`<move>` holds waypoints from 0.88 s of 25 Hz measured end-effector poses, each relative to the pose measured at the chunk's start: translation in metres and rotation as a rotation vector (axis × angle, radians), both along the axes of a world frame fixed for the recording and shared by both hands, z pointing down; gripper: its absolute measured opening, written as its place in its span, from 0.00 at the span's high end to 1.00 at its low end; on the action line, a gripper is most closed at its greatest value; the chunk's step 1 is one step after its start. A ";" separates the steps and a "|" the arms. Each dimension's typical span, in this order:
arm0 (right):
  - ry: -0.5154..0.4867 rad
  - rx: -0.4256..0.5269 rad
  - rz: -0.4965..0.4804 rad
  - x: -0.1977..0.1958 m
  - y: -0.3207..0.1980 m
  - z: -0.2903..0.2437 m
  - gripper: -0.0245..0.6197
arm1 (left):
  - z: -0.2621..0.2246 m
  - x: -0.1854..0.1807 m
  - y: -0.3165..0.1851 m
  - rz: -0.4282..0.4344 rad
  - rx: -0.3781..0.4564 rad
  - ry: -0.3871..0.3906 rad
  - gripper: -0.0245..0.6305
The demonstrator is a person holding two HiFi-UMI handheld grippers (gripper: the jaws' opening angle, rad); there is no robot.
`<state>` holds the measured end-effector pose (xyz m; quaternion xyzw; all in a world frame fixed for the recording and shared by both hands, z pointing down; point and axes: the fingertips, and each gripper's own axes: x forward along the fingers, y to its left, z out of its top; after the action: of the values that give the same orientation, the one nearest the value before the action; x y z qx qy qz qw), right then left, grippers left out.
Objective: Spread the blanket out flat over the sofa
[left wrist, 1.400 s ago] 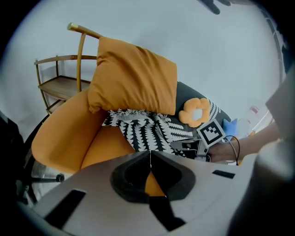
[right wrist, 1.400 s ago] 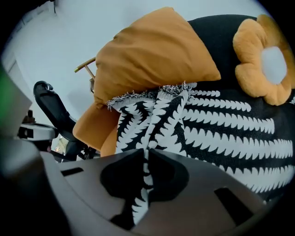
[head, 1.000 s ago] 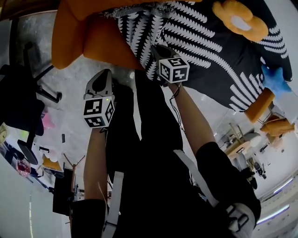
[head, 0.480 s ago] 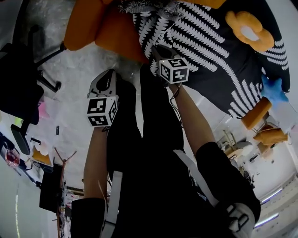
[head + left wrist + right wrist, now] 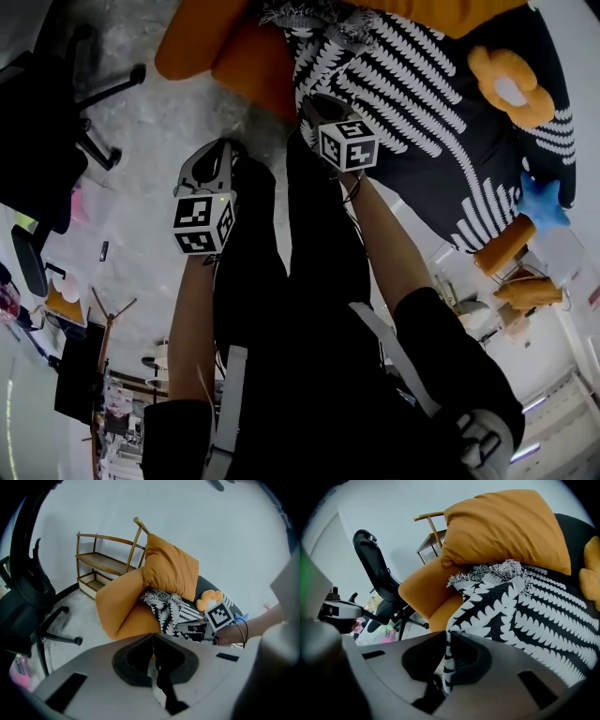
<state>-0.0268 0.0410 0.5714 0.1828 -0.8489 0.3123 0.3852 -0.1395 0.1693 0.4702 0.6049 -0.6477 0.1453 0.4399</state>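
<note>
R hand-held gripper clamped the blanket edge; L hand-held gripper, jaws together, pinched dark-and-white fabric too. Blanket lay bunched on orange sofa, upper right of head view.

The blanket is matt woven cloth, black with a white pattern, its edge a rough, frayed fringe. The sofa and cushion are orange cloth, matt, smooth and softly creased. The flower and star look plush. The shelf is light wood with a slight sheen. The chair is black plastic, faintly glossy. The floor is grey, mottled and dull, like concrete. The left gripper and right gripper have smooth, matt grey plastic shells with black, rubbery-looking pads. Their marker cubes are matt white with black print.
</note>
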 end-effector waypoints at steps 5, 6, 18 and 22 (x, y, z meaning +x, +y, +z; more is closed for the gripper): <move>-0.014 -0.006 -0.053 -0.017 0.014 -0.007 0.91 | -0.004 0.005 0.014 -0.019 0.007 0.012 0.93; -0.016 -0.007 -0.067 -0.020 0.017 -0.008 0.91 | -0.004 0.006 0.017 -0.026 0.007 0.015 0.93; -0.012 -0.023 -0.124 -0.043 0.079 -0.013 0.91 | -0.005 -0.018 0.059 -0.020 0.010 0.018 0.93; -0.006 -0.038 -0.105 0.037 0.044 0.007 0.91 | 0.012 0.046 0.018 -0.015 0.004 0.008 0.93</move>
<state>0.0101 0.0851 0.5783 0.1299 -0.8523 0.3083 0.4020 -0.0939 0.1875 0.4824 0.6016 -0.6507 0.1385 0.4422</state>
